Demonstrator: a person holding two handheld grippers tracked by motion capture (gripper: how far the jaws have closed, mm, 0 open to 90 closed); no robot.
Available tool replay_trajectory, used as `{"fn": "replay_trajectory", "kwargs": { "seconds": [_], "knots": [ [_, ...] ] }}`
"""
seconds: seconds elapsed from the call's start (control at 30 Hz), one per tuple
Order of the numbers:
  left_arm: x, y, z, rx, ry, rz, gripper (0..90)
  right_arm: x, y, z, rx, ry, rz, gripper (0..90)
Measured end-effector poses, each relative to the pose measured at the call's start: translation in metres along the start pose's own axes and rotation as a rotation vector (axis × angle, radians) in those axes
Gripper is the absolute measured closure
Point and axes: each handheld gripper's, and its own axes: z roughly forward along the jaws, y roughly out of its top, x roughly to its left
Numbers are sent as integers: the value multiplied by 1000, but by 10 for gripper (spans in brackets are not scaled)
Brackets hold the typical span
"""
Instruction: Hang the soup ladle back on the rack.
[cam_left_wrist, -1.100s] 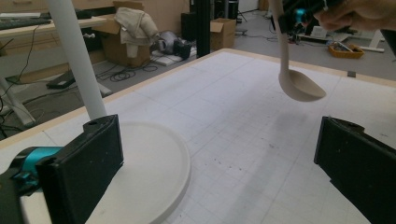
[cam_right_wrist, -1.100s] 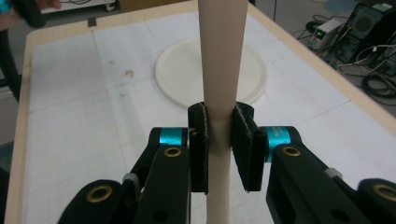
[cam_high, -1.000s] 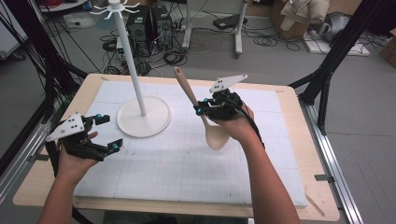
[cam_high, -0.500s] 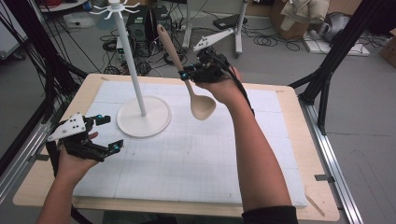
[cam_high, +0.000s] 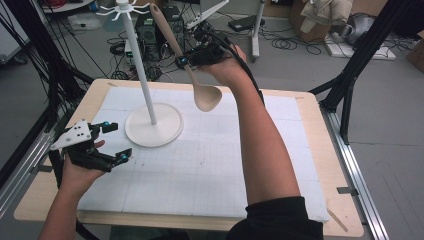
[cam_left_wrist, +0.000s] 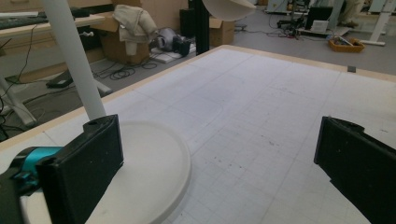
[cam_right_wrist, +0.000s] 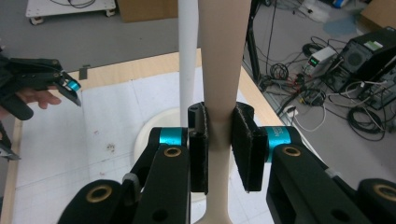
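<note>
beige spoon (cam_high: 186, 60), just one, clamped in your right tool (cam_right_wrist: 219, 140); left tool (cam_high: 112, 142) gapes empty beside one white stand (cam_high: 152, 131).

Stand (cam_high: 150, 100) is the main obstacle: pole rises at 11 o'clock of the mat (cam_high: 210, 165), round base (cam_high: 154, 131) takes the mat there, hooks (cam_high: 122, 9) spread at the top. Right gripper (cam_high: 192, 56) with its spoon (cam_high: 192, 65) sits high, just at 3 o'clock of the pole, narrow gap between. Right forearm (cam_high: 260, 135) crosses the mat from 6 to 12. Left gripper (cam_high: 107, 142) sits at 8 o'clock by the base. Mat from 3 to 5 o'clock is free.
</note>
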Motion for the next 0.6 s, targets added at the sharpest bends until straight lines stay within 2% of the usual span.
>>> {"fn": "replay_trajectory", "kwargs": {
  "seconds": [0.6],
  "knots": [
    [6,-5,3,16,4,-5,17,-6,4,22,8,75,5,779]
  ]
}}
